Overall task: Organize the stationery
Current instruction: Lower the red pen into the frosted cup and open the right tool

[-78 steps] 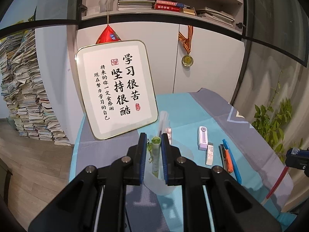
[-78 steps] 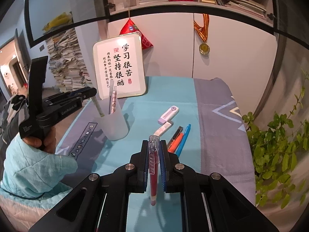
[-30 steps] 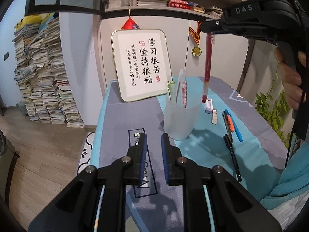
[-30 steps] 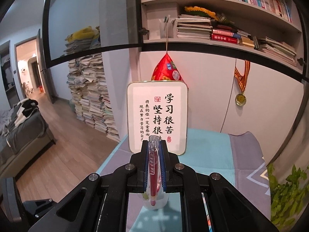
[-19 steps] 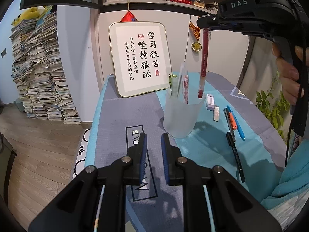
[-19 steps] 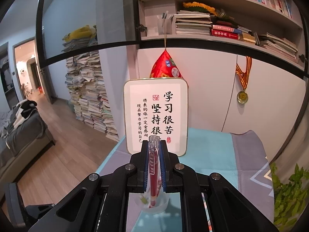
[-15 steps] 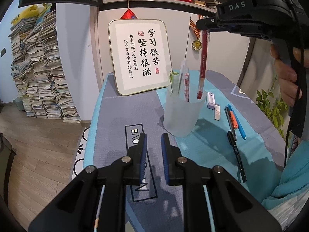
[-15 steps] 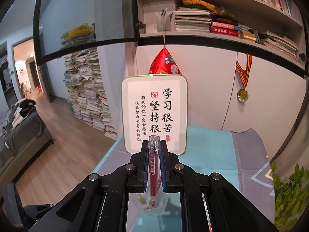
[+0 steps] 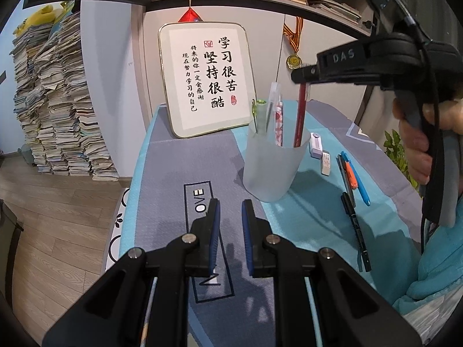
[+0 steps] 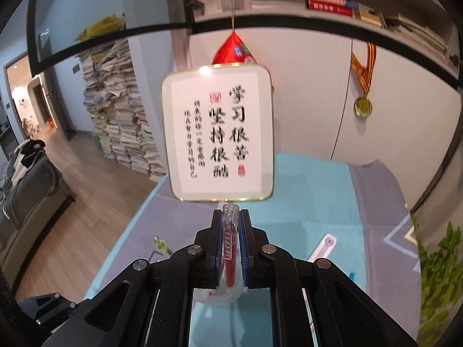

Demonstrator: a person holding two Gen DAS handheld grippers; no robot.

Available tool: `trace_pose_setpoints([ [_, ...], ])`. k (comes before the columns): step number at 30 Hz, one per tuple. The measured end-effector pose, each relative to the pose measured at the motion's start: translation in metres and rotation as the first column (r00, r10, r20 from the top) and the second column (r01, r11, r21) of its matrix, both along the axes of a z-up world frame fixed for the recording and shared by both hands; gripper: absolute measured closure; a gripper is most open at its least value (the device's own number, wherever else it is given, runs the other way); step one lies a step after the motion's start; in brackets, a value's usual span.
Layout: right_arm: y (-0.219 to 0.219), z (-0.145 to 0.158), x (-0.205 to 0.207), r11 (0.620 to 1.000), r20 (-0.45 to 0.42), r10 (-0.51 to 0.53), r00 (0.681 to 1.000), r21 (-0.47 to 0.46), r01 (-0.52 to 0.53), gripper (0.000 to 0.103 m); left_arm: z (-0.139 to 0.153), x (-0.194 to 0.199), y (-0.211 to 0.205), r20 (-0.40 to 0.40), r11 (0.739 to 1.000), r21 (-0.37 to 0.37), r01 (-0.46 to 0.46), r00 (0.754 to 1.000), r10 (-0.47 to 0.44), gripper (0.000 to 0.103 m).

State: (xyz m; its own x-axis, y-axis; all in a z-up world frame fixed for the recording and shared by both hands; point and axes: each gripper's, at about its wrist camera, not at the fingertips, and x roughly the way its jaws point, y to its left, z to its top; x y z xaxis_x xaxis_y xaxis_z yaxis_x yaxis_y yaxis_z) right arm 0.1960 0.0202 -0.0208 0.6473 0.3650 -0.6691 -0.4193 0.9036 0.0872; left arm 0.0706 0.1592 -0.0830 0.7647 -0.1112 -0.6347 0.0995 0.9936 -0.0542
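Note:
A frosted plastic cup stands on the mat and holds a green-capped pen, a clear pen and a pink patterned pen. My right gripper is shut on a red pen and holds it upright above the cup, its lower end inside the cup's rim. In the right wrist view the red pen stands between the pads with the cup below. My left gripper is open and empty, low over the grey mat in front of the cup.
Right of the cup lie a purple-white correction tape, a white eraser, an orange marker, a blue pen and a black pen. A framed calligraphy board leans on the cabinet behind. A plant stands off the table's right.
My right gripper has lowered the red pen so its tip is now inside the cup. My left gripper has stayed open, low in front of the cup.

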Motion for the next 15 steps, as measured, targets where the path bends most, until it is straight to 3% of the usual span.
trace_pose_setpoints([
  [15,0.0003,-0.0099,-0.0095,0.999,-0.045,0.034,0.998,-0.012,-0.034,0.092,0.0032,-0.0039,-0.0054,0.005,1.000,0.004,0.003,1.000,-0.003,0.089],
])
